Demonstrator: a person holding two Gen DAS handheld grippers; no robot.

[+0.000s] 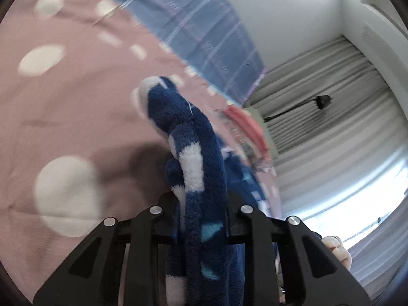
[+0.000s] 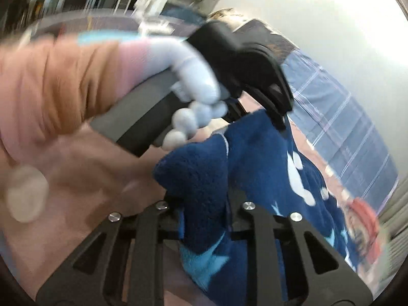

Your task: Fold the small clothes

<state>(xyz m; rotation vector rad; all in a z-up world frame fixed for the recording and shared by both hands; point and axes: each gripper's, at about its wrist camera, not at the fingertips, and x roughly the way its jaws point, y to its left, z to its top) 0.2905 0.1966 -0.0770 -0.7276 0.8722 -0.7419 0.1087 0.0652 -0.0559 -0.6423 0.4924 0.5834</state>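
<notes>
Here, in the left wrist view, our left gripper [image 1: 201,219] is clamped on a bunched fold of the garment [image 1: 193,153], a navy fleece piece with white and light blue patches. The fleece rises out from between the two black fingers and stands up in front of the camera, lifted clear of the bed. Behind it lies the sheet [image 1: 76,102], pink with white spots, and farther back a blue plaid cover [image 1: 204,33]. A red and white item [image 1: 244,125] sits at the edge of the bed, too blurred for us to tell what it is. To the right we see a white wall, pleated grey curtains [image 1: 331,107] and a bright window. A bit of our right hand [image 1: 336,250] shows at the lower right.

In the right wrist view, our right gripper [image 2: 204,216] is likewise shut on the garment [image 2: 255,168], a thick wad of navy fleece filling the space between its fingers. The cloth stretches up and away to the left gripper [image 2: 280,119], which pinches another edge of it, so the piece hangs between the two. Our left hand [image 2: 196,94], in a pale glove with an orange and pink sleeve, wraps the handle of that gripper. The pink sheet [image 2: 76,168] lies below, the plaid cover [image 2: 344,127] to the right, and the red item [image 2: 362,216] just beside the fleece. Much of this view is smeared by motion.
</notes>
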